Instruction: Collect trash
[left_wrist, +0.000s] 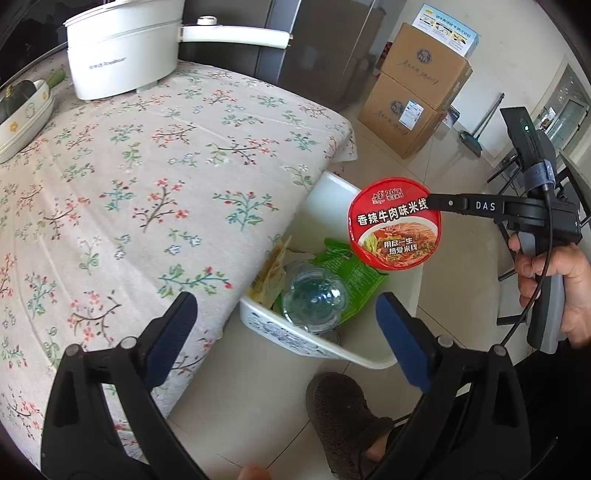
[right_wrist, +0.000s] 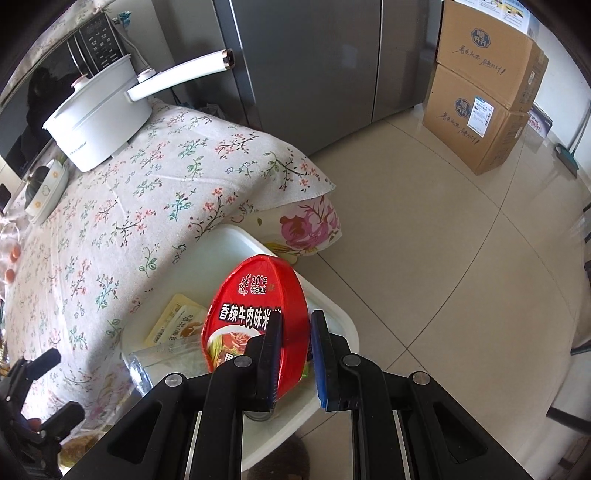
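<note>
Holding the red lid (right_wrist: 255, 317) pinched, your right tool (right_wrist: 295, 354) hangs directly over the bin (right_wrist: 347, 332) at lower centre; left tool (left_wrist: 288, 332) gapes wide, empty.

Bright daylight; glare on the floor tiles (right_wrist: 461, 229) at right; sharp focus; strong fisheye bending with dark corners in both views.

Glossy red lid (left_wrist: 395, 224), cloth tablecloth (left_wrist: 147, 177)
</note>
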